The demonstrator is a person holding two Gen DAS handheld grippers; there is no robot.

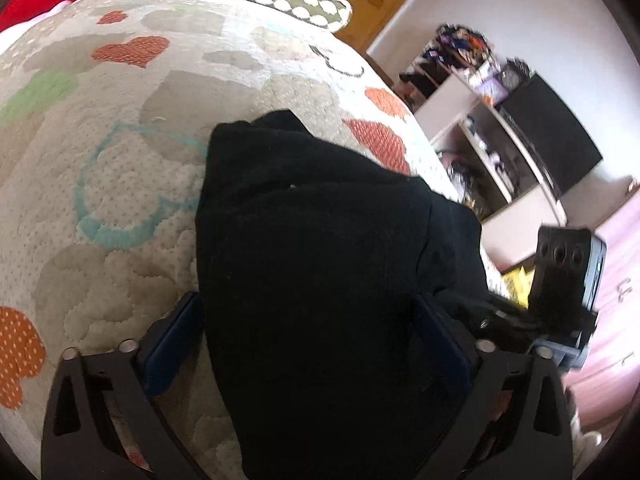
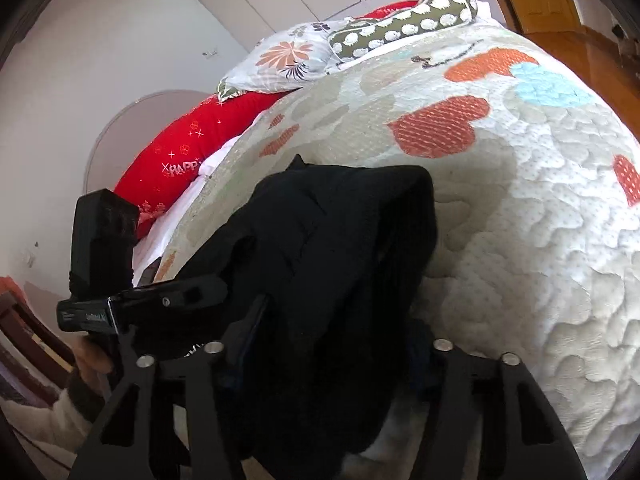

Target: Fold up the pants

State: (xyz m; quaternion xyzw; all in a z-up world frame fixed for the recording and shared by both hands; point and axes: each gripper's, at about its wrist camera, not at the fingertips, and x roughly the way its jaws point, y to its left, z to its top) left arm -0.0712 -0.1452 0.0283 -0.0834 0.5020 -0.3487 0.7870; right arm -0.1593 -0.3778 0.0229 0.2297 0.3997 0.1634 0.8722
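Note:
The black pants [image 1: 320,220] lie bunched in a thick bundle on the heart-patterned quilt [image 1: 120,152]. In the left wrist view my left gripper [image 1: 308,304] straddles the near end of the bundle, and both blue pads [image 1: 172,344] touch the cloth, which fills the whole gap. The right gripper's body [image 1: 560,280] shows just beyond the bundle's right side. In the right wrist view the pants [image 2: 340,220] drape over my right gripper [image 2: 336,320], hiding its fingertips, with cloth gathered between the fingers. The left gripper's body [image 2: 100,240] is at the left.
The quilt [image 2: 520,240] covers a bed with a polka-dot pillow [image 2: 400,24], a floral pillow [image 2: 288,56] and a red cushion [image 2: 180,156] at its head. A white shelf unit [image 1: 492,148] with a dark screen [image 1: 552,128] stands past the bed's edge. A hand and sleeve [image 2: 84,364] are at the lower left.

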